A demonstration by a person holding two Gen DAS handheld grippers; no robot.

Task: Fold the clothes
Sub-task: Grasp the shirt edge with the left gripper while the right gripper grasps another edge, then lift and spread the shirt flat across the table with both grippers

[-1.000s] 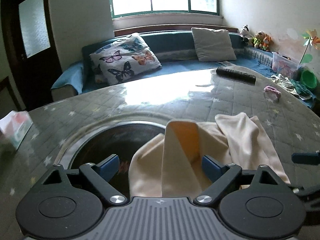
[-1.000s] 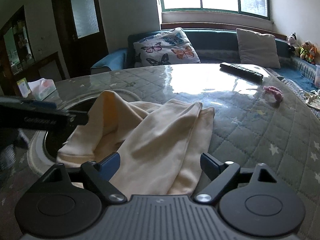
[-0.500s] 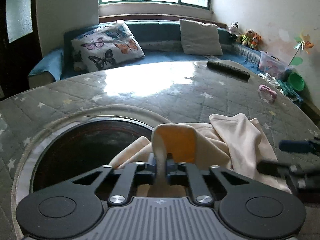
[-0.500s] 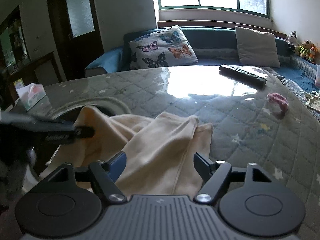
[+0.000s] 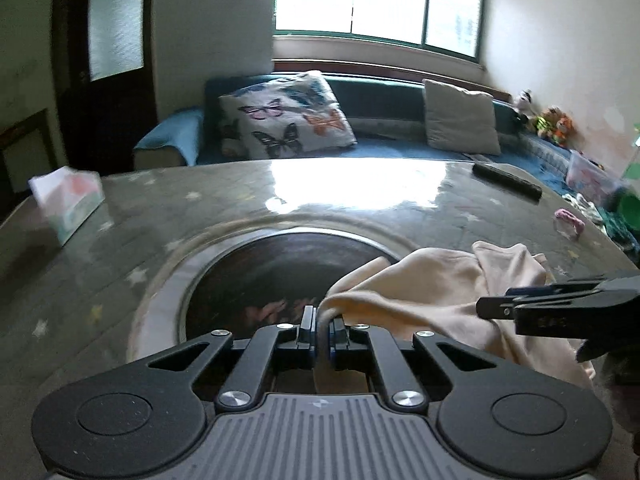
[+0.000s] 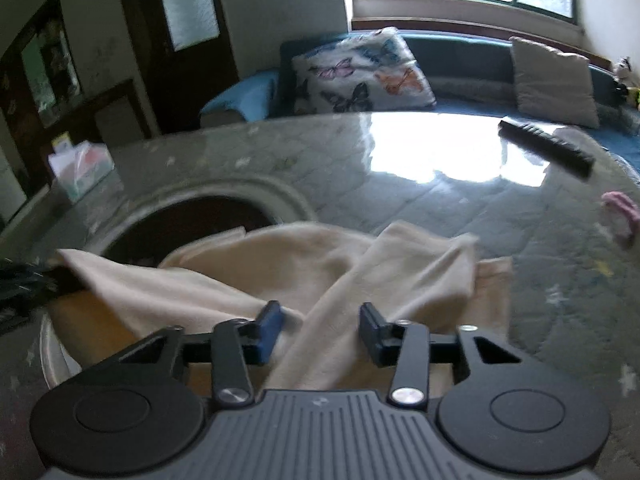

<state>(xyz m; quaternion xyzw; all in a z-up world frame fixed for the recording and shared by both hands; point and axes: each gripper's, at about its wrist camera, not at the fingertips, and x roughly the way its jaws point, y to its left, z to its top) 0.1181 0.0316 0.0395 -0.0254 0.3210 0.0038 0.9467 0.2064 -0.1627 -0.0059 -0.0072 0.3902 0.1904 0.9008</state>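
Note:
A cream garment (image 5: 440, 292) lies crumpled on the quilted grey table (image 5: 200, 208), partly over a round dark opening (image 5: 272, 276). My left gripper (image 5: 320, 334) is shut on a thin edge of the garment and holds it taut toward the left. In the right wrist view the garment (image 6: 320, 264) spreads in front of my right gripper (image 6: 320, 332). Its jaws are closing with a raised fold of cloth between them, and the pads do not press on it. The right gripper (image 5: 540, 308) also shows at the right of the left wrist view.
A tissue box (image 5: 68, 204) stands at the table's left. A black remote (image 5: 506, 186) and a small pink item (image 5: 570, 220) lie at the far right. Behind the table runs a blue sofa with a butterfly cushion (image 5: 284, 120) and a grey cushion (image 5: 460, 122).
The left gripper closed on the garment's edge and drew it left over the dark opening. The right gripper's jaws narrowed around a fold. The cloth now lies more stretched out.

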